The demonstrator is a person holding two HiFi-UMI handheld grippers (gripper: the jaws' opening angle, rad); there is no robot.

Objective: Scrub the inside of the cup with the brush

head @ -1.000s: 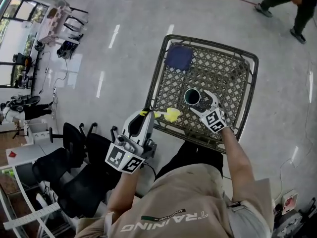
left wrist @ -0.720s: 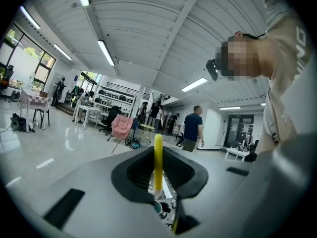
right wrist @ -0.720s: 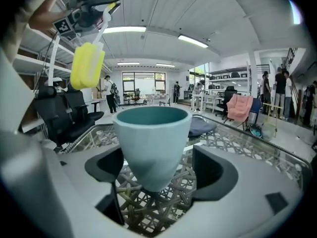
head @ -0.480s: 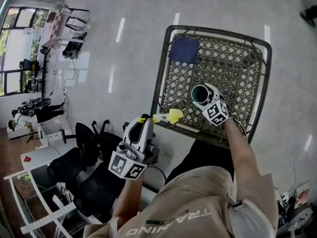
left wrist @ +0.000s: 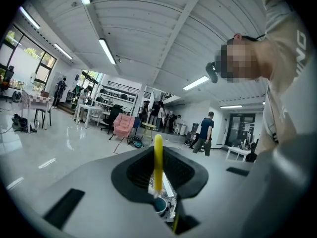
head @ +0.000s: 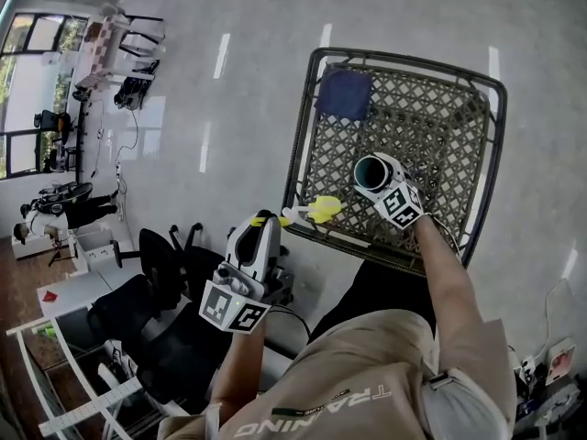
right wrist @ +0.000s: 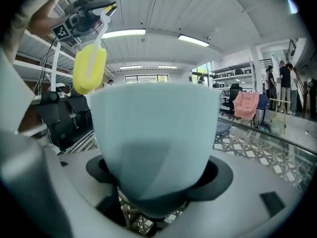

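Left gripper (head: 263,224) is clamped on the handle of the yellow brush (head: 316,211). The brush's long axis runs left-right, head pointing right toward the cup, just beside it and not touching. Right gripper (head: 389,185) jaws are closed round the pale blue cup (head: 371,171) over the mesh table (head: 431,108), mouth facing up, with a blue cloth (head: 343,94) at the far-left corner.

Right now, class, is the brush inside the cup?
No, the brush sits outside the cup, off to its left in the head view.
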